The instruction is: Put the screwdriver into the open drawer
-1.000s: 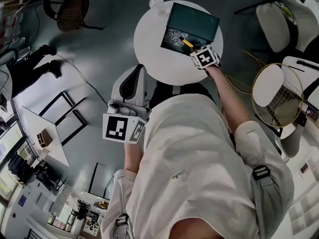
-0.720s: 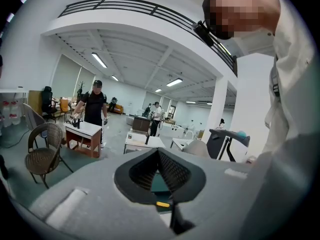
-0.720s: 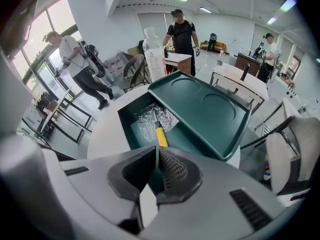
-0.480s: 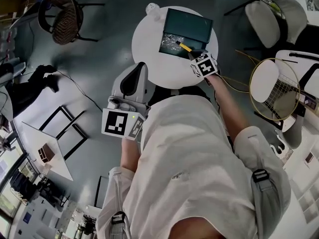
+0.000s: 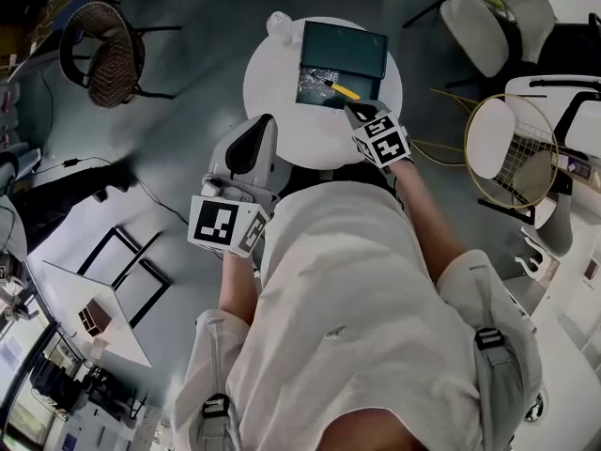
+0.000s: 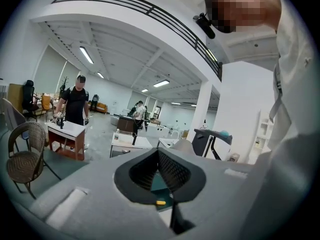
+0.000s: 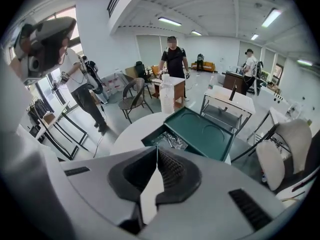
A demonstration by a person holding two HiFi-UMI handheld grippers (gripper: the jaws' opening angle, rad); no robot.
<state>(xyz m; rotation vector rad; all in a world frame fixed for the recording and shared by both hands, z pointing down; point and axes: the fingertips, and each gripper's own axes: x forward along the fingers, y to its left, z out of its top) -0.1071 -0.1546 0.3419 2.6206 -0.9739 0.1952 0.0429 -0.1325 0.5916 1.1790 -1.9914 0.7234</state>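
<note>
Bench [image 5: 277, 97] white. Drawer unit [image 7: 202, 129] dark green; drawer [image 5: 317, 89] contents glint silvery. Screwdriver [image 5: 345, 90] handle yellow. Left gripper [image 6: 159, 151] and right gripper [image 7: 157, 151] both have light grey bodies and black jaws with a ribbed pad texture. Left marker cube [image 5: 223, 226] and right marker cube [image 5: 383, 142] carry black square patterns on white. Floor [image 5: 188, 73] is dull grey-blue, wicker chair [image 5: 101, 59] brown with a black frame. Shirt [image 5: 357, 299] off-white.

Right gripper [image 7: 157, 156], jaws pressed together and empty.
Just ahead, a green cabinet [image 7: 202, 131] stood on a round white table [image 7: 131, 133]; its open drawer [image 7: 168, 140] faced the gripper.
</note>
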